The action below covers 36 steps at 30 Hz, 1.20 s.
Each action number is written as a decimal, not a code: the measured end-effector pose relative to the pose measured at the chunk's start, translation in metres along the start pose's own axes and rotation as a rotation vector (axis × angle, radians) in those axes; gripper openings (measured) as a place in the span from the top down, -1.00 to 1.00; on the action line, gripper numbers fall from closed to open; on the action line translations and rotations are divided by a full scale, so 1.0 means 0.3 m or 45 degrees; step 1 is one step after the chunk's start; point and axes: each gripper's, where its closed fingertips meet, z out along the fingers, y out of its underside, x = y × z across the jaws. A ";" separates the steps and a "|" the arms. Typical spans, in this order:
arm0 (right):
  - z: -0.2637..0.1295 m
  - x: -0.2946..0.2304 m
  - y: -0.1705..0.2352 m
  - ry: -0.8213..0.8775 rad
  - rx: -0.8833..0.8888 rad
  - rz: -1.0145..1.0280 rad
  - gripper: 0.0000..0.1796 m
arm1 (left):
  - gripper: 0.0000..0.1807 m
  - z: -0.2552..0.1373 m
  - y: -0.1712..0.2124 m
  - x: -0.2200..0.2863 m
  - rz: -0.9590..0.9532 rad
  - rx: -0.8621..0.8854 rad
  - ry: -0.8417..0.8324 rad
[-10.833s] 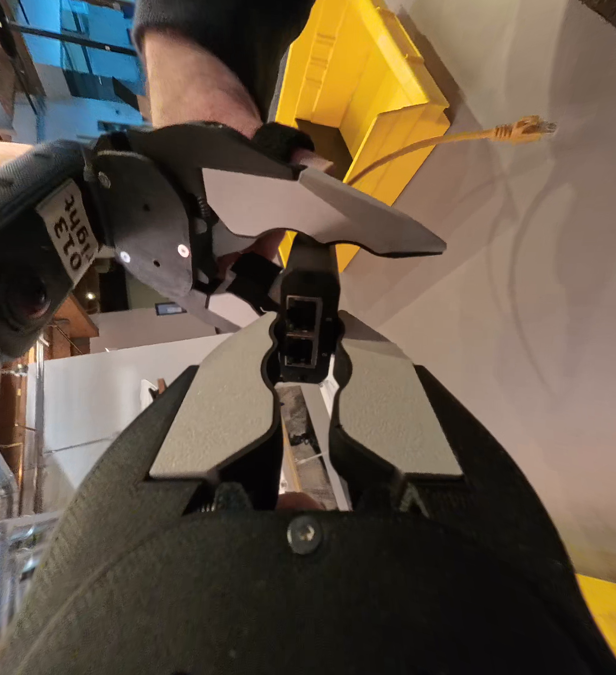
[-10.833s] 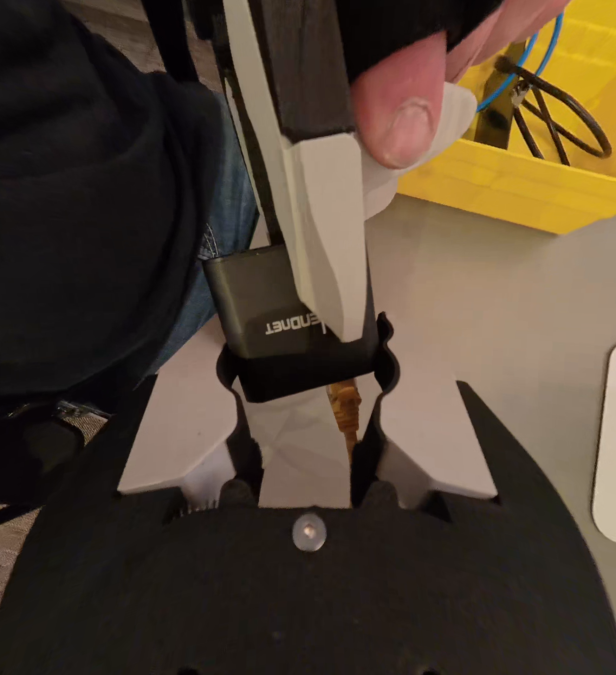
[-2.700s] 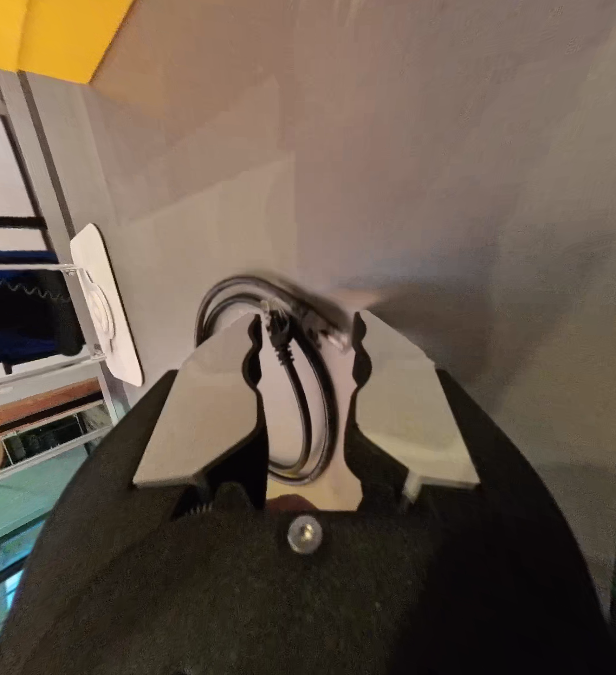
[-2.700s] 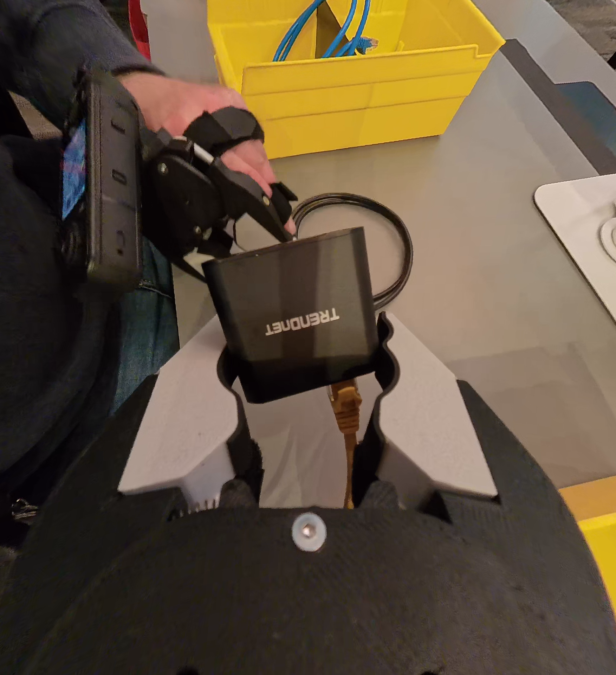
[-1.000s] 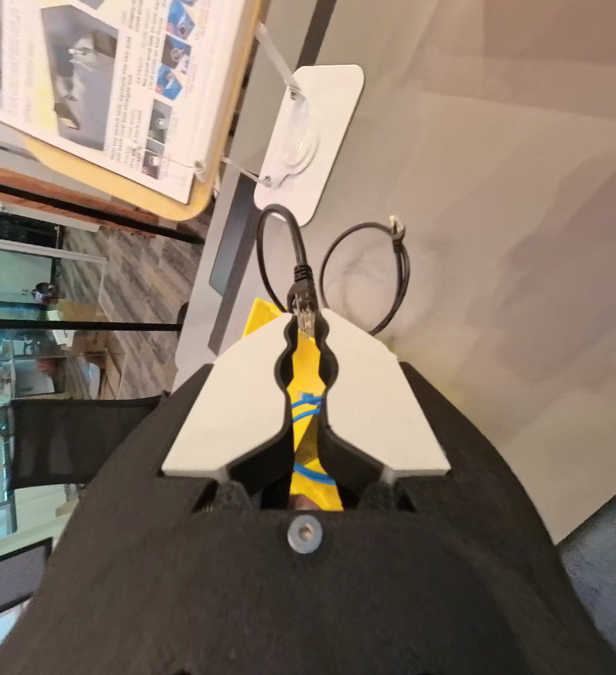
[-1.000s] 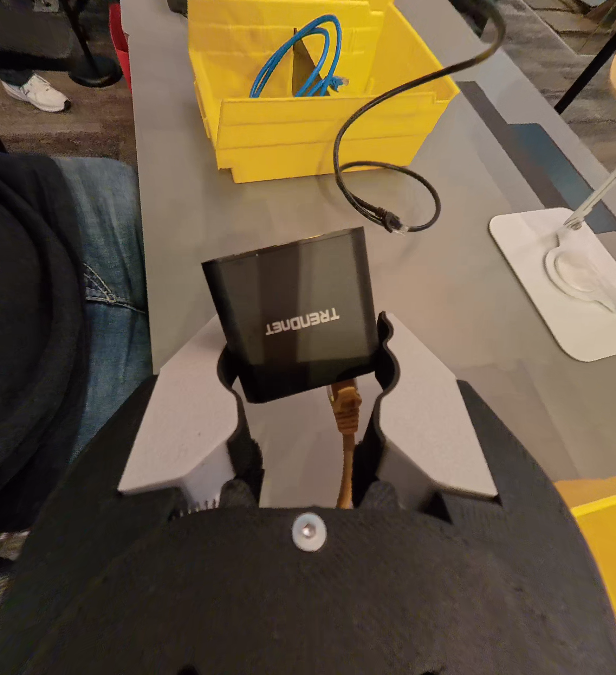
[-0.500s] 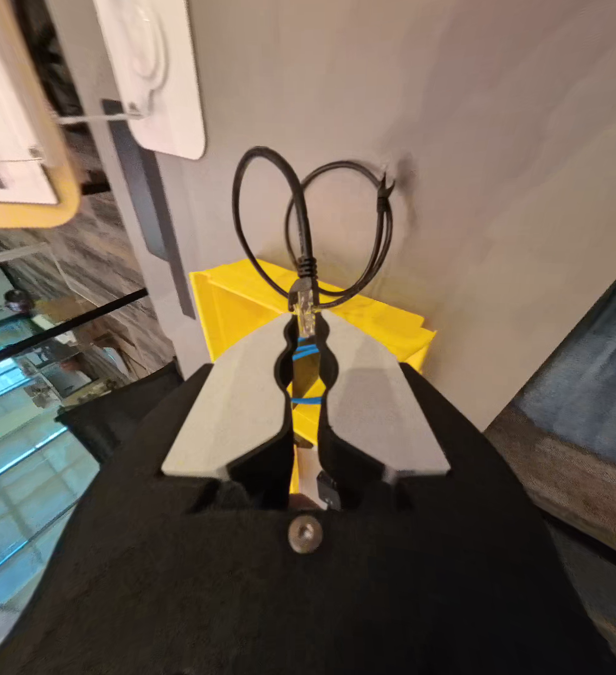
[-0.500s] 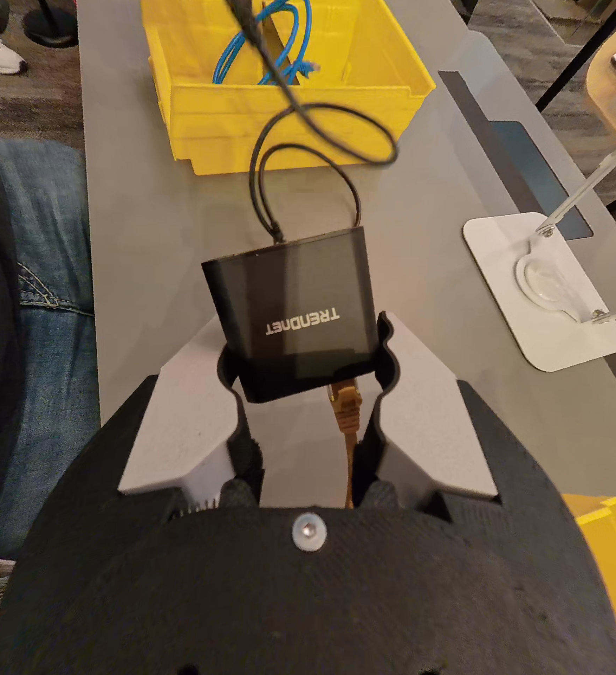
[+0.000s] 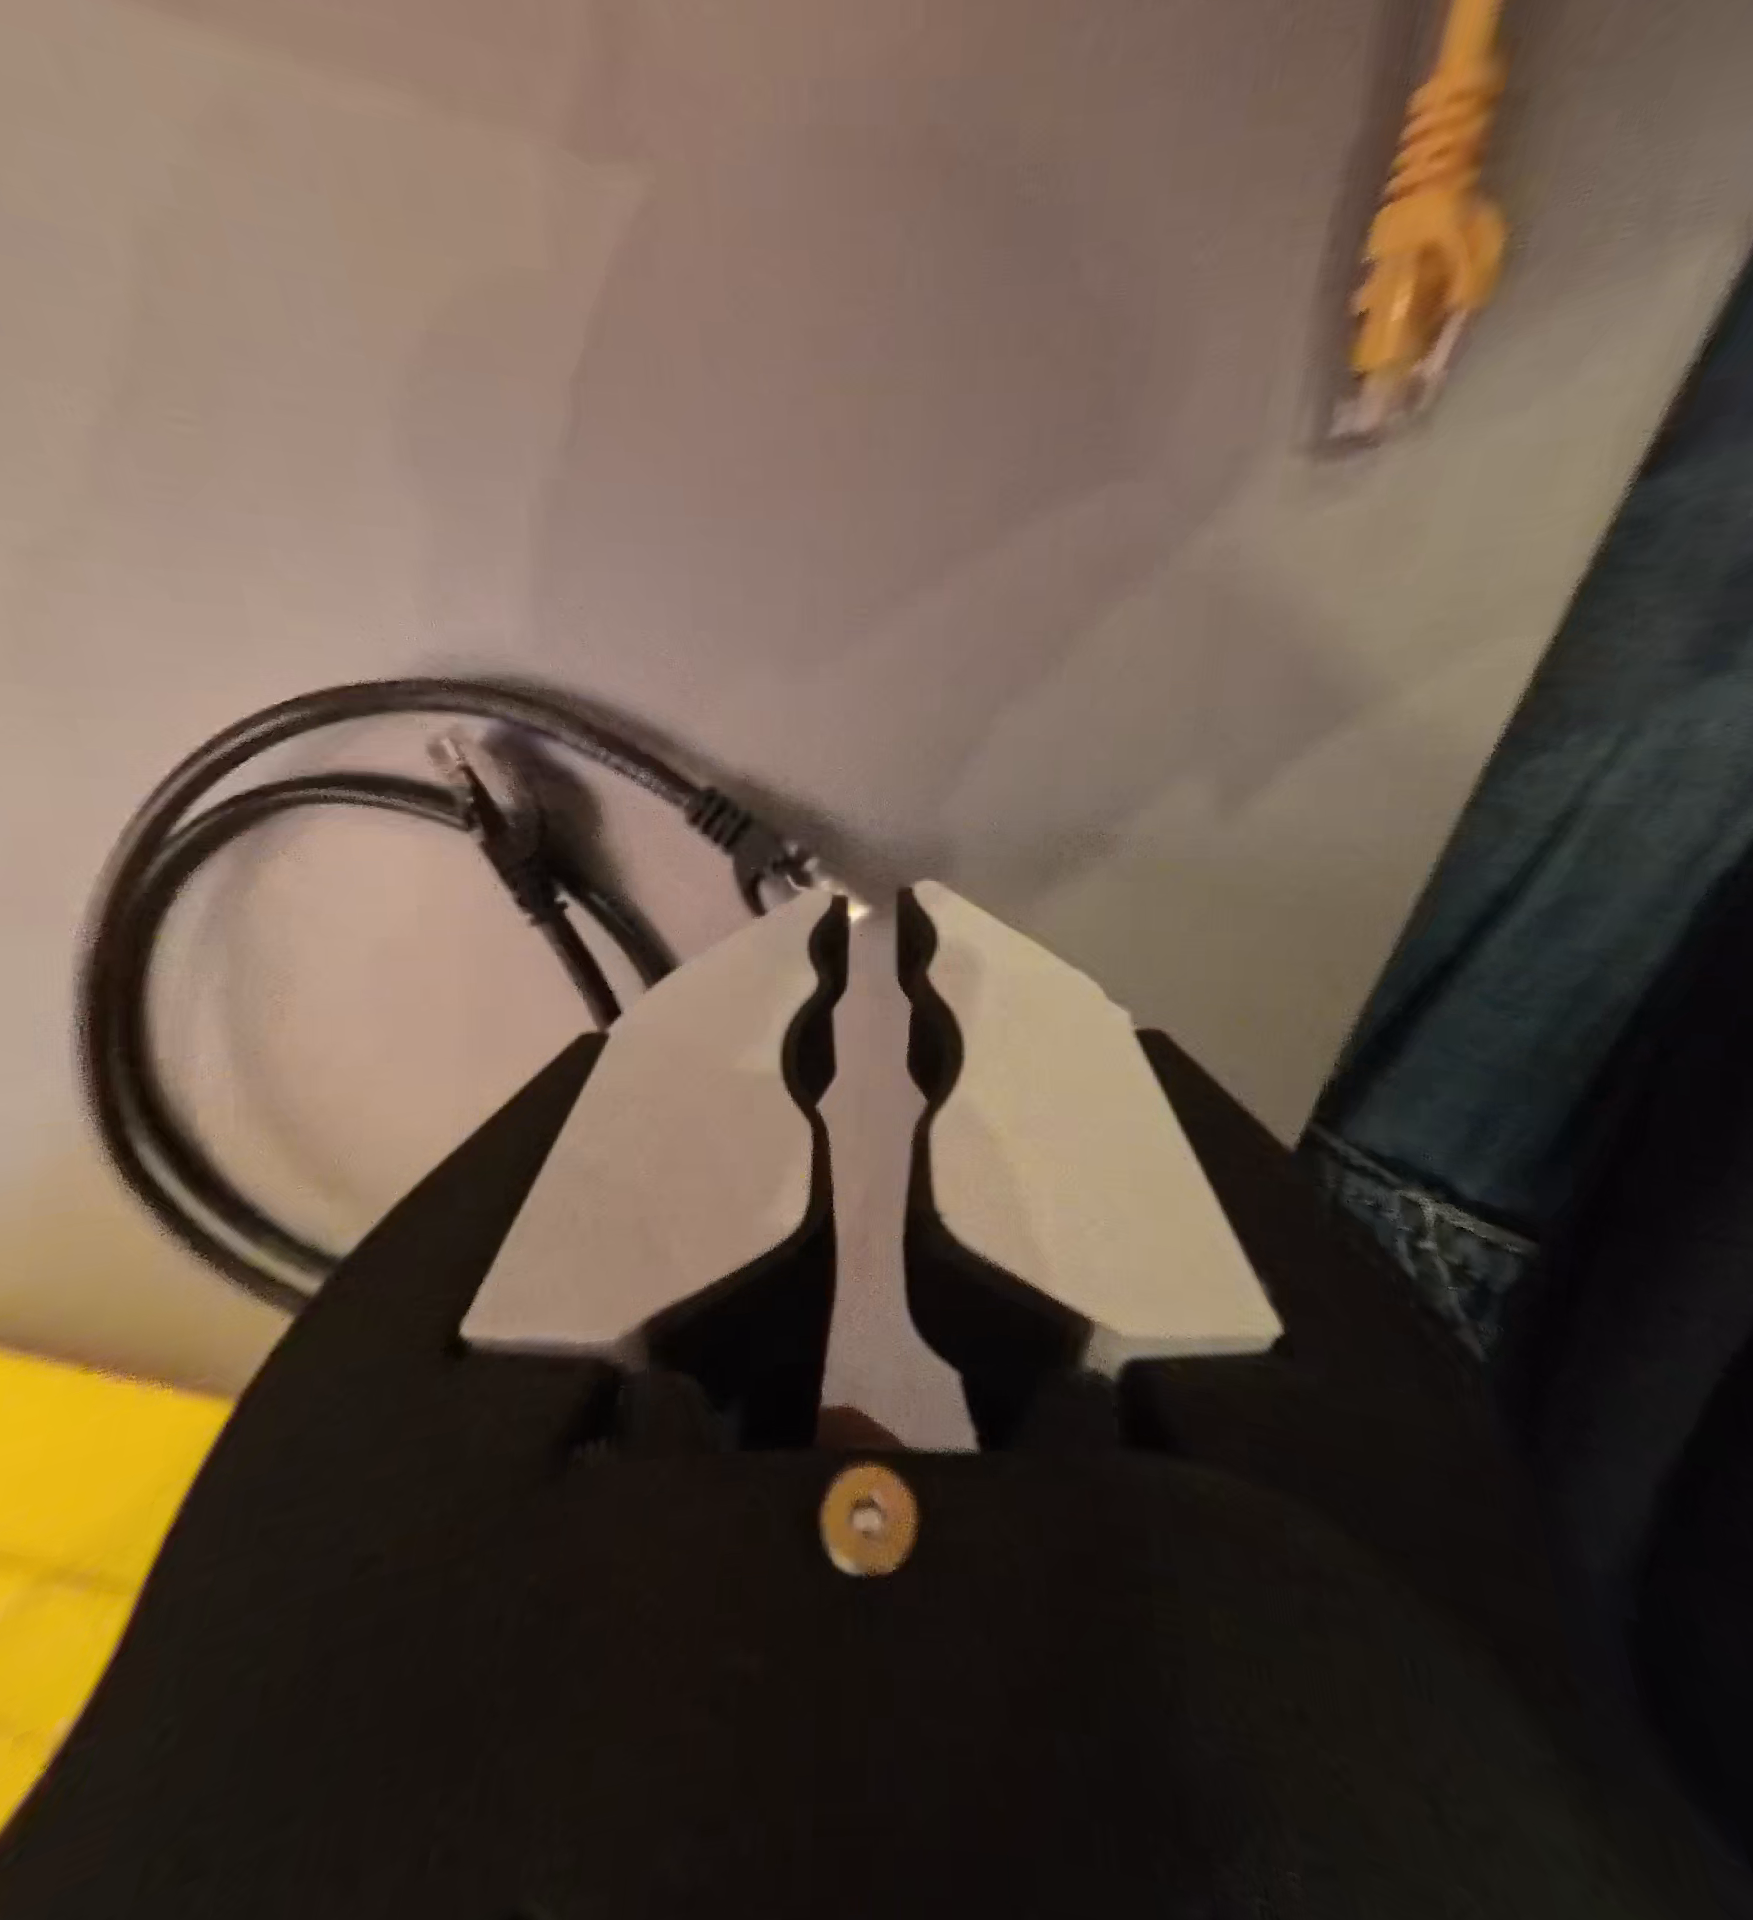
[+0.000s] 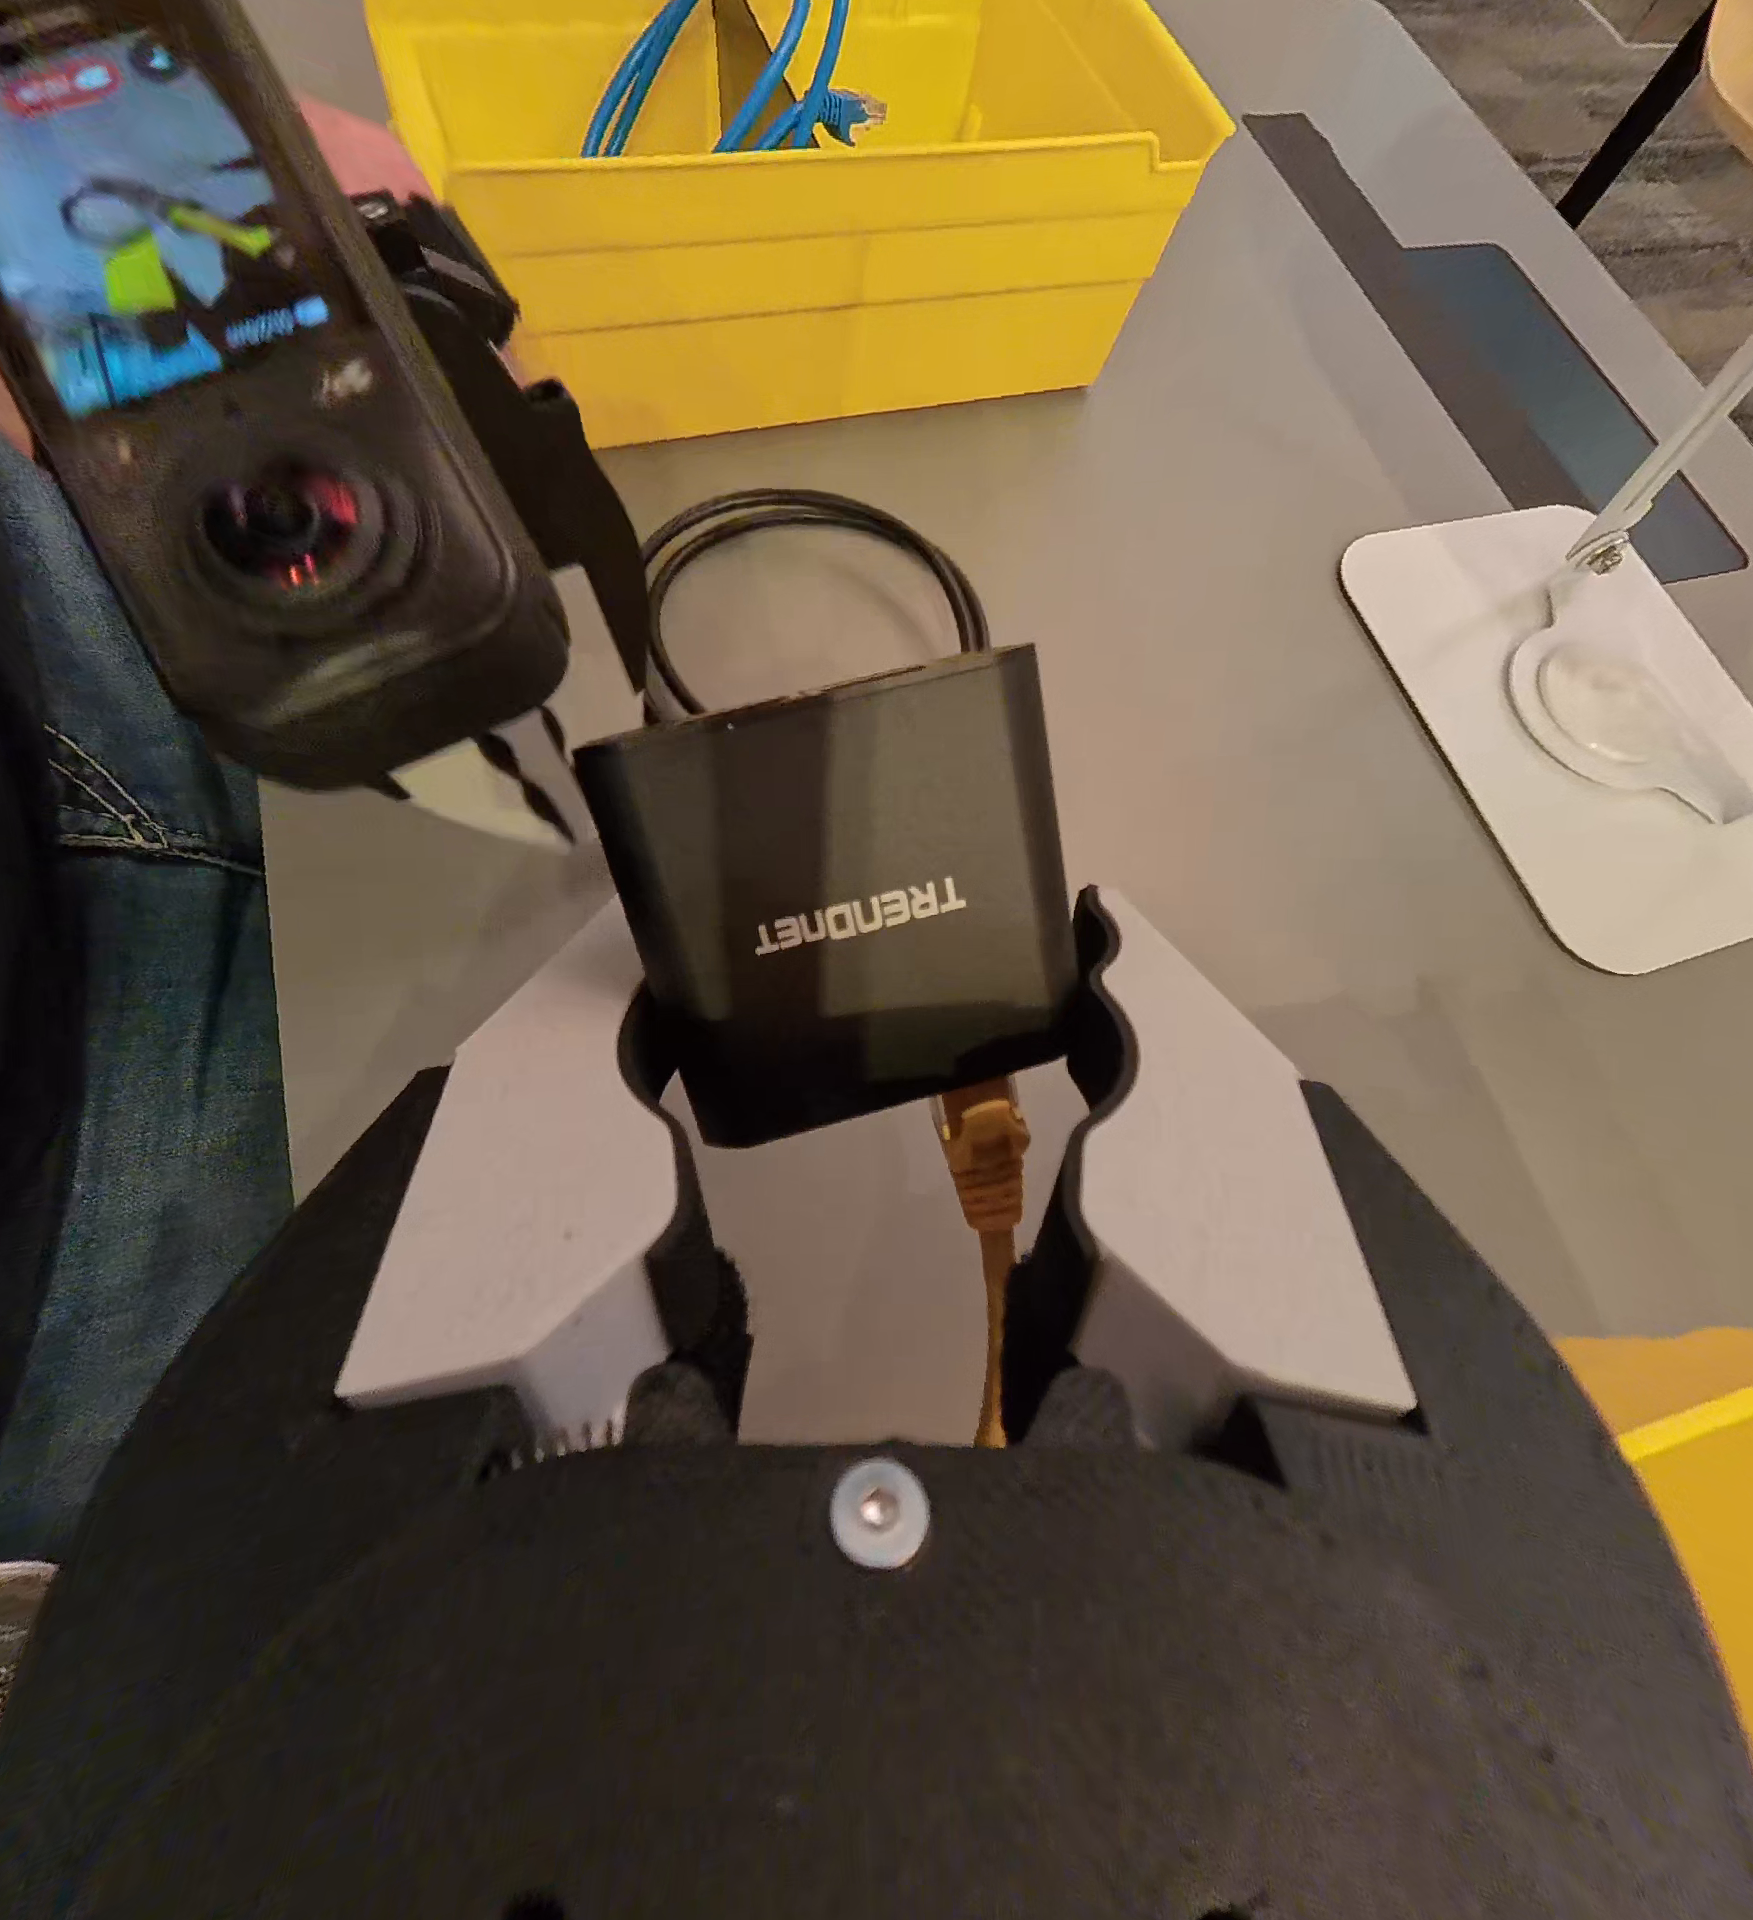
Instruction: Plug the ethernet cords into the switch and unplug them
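On my left, a coiled black ethernet cord (image 9: pixel 259 935) lies flat on the grey bench (image 9: pixel 851 364); its near plug touches the tips of my left gripper (image 9: pixel 864 906), whose jaws are almost shut with nothing visibly between them. Right of it, my right gripper (image 10: pixel 872 997) clamps the black box-shaped switch (image 10: pixel 830 862), an orange plug (image 10: pixel 986 1153) seated in its near side.

Between the right gripper's (image 10: pixel 877 997) matt grey fingers sits a switch (image 10: pixel 830 883) of smooth, slightly glossy black plastic. The table (image 10: pixel 1215 831) under it looks matt grey. Beyond it, the bin (image 10: pixel 810 260) is smooth yellow plastic.
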 end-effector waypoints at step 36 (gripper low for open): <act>-0.037 -0.029 0.009 -0.020 0.070 0.047 0.16 | 0.70 0.076 -0.063 -0.112 1.503 0.044 -0.271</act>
